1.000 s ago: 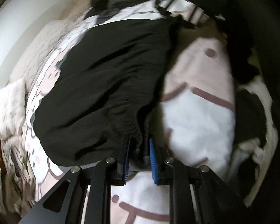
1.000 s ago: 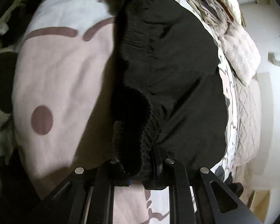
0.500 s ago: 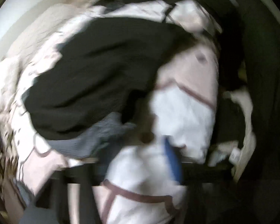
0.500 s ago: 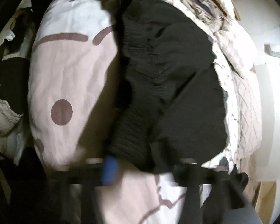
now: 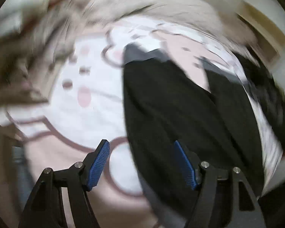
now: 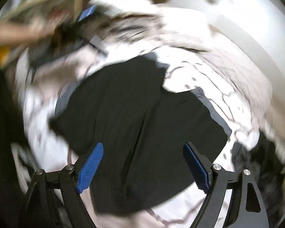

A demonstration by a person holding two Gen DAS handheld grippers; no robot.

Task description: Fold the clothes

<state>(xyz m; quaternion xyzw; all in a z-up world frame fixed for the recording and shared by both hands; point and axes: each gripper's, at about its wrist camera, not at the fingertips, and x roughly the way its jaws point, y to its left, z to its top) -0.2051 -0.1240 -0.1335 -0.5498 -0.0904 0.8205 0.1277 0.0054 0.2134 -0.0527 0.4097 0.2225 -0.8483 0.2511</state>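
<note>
Both views are smeared by motion, so fine detail is lost. The left hand-held gripper (image 5: 141, 166) has its blue pads spread wide apart with nothing between them; it hangs above the bed cover (image 5: 72, 102), a pale pink and white sheet printed with a cartoon pattern. The right hand-held gripper (image 6: 142, 168) is likewise wide apart and holds nothing.

The black garment (image 6: 134, 125) lies spread on the bed cover below both grippers. In the right wrist view it reads as a broad dark slab with a grey edge along its far right side; in the left wrist view it fills the right half of the picture, with two dark ends pointing to the far side and pale sheet showing between them. It looks laid fairly flat, with a crease running near to far, though the blur hides how many layers it has. A second dark pile (image 5: 271, 98) sits at the far right of the bed.

As a judgement, the garment could be freshly laid out for folding or already doubled over once and let go; the pictures do not settle which. It is not yet a small, compact bundle, so some folding appears to remain.
</note>
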